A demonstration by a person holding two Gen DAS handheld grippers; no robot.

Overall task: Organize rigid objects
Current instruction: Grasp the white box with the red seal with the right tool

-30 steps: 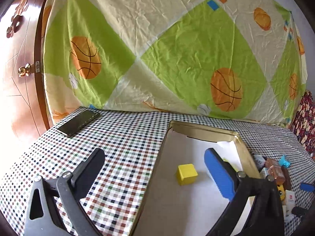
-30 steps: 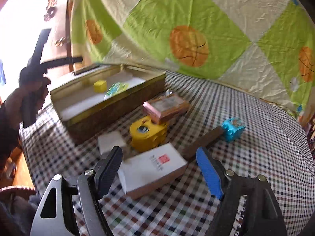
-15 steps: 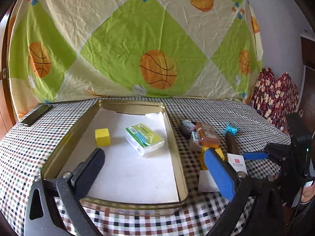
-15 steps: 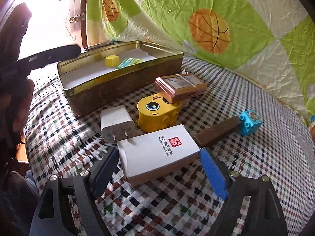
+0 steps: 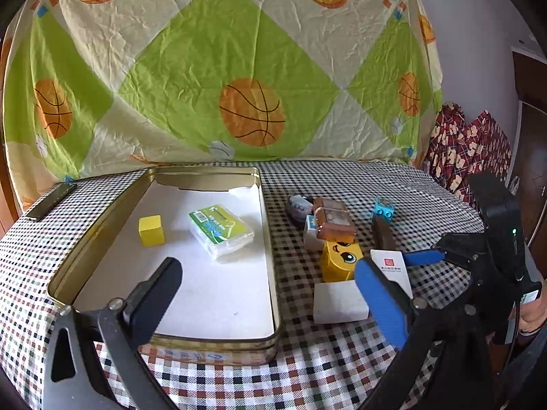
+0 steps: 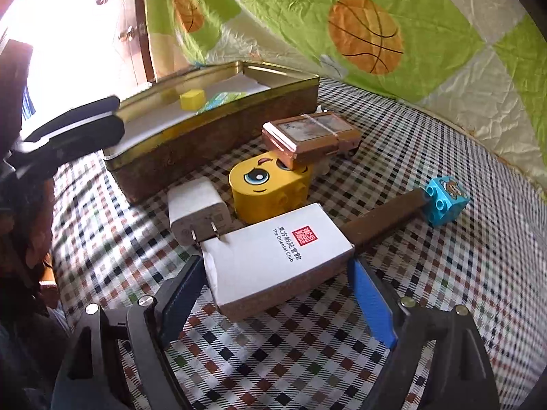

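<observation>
A rectangular gold metal tin [image 5: 270, 270], paper-lined, is seen on the checked-cloth tabletop [image 5: 342, 177]; a yellow cube [image 5: 151, 230] lies at ten o'clock inside it, a glossy green packet [image 5: 220, 230] at one o'clock. The left gripper [image 5: 270, 302] is held empty, fingers spread wide. Further right, a white cardboard box [image 6: 277, 256] is flanked, untouched, by the widely parted fingers of the right gripper [image 6: 277, 294]. A smooth white charger [image 6: 196, 210] and rounded yellow block [image 6: 270, 188] are found at eleven and twelve o'clock.
</observation>
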